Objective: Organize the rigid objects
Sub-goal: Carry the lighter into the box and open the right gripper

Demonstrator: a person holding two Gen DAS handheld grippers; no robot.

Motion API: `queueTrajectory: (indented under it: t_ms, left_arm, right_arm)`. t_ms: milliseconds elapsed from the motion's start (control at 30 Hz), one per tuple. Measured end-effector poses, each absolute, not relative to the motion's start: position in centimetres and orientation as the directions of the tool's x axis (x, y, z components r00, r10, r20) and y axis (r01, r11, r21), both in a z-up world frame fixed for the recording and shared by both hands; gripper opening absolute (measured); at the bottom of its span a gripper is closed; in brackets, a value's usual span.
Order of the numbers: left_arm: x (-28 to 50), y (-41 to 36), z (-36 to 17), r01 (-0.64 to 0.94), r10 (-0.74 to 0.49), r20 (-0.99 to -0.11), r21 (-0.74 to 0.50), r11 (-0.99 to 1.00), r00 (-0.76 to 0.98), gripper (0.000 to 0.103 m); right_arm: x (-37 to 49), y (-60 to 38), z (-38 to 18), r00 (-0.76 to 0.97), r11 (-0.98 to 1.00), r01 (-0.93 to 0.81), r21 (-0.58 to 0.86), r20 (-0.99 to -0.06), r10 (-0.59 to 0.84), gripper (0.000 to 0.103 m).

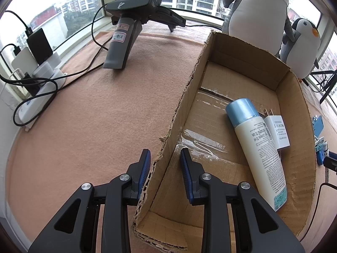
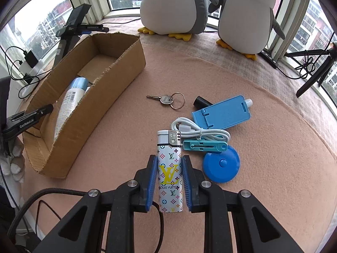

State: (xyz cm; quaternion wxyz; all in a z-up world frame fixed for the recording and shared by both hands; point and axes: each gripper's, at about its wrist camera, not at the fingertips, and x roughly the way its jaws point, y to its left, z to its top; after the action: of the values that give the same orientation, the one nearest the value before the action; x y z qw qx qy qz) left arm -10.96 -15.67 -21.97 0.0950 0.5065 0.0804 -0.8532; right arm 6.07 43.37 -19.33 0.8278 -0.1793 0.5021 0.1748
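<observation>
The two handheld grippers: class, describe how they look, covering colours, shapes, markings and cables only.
The left gripper and the right gripper both have black angular plastic frames with silver round bolts and ribbed blue finger pads. From the right wrist view, the left one carries white "GenRobot.AI" lettering. A dark braided cable trails nearby.

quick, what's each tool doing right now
Left tool: open, straddling the cardboard box wall.
Right tool: closed on the lighter.

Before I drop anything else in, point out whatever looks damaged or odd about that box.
The cardboard box has a ragged, torn top rim along its left wall, where the left gripper straddles it. Torn tape is peeling off the floor. Inside, the bottle and charger lie flat, undamaged.
</observation>
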Motion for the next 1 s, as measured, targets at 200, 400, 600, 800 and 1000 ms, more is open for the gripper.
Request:
queueTrajectory:
  t_ms: [200, 400, 600, 800, 1000]
  left_arm:
    - [-11.0, -15.6, -22.0, 0.246, -0.075, -0.879, -0.049, -0.968, -0.471, 0.027]
    - [-10.9, -15.6, -22.0, 0.246, -0.074, -0.879, -0.051, -0.968, -0.471, 0.027]
    - [-10.9, -15.6, -22.0, 0.246, -0.073, -0.879, -0.052, -0.968, -0.471, 0.027]
    - [-10.9, -15.6, -22.0, 0.246, -0.072, -0.879, -0.053, -0.968, -0.472, 0.027]
    - [-10.9, -15.6, -22.0, 0.246, -0.072, -0.879, -0.053, -0.968, -0.472, 0.027]
  right_arm:
    - [6.0, 47.2, -17.2, 0.455, 0.844, -0.526, -0.100, -0.872, 0.181, 0.021]
    - [5.0, 51.3, -16.7, 0.444, 0.802, -0.591, -0.080, -0.863, 0.241, 0.021]
    - [3.5, 55.0, -17.2, 0.407, 0.755, -0.653, -0.063, -0.870, 0.280, 0.021]
    - [2.1, 57.5, -18.4, 0.373, 0.718, -0.695, -0.051, -0.878, 0.299, 0.021]
    - [1.3, 58.7, -19.3, 0.357, 0.703, -0.709, -0.048, -0.885, 0.300, 0.021]
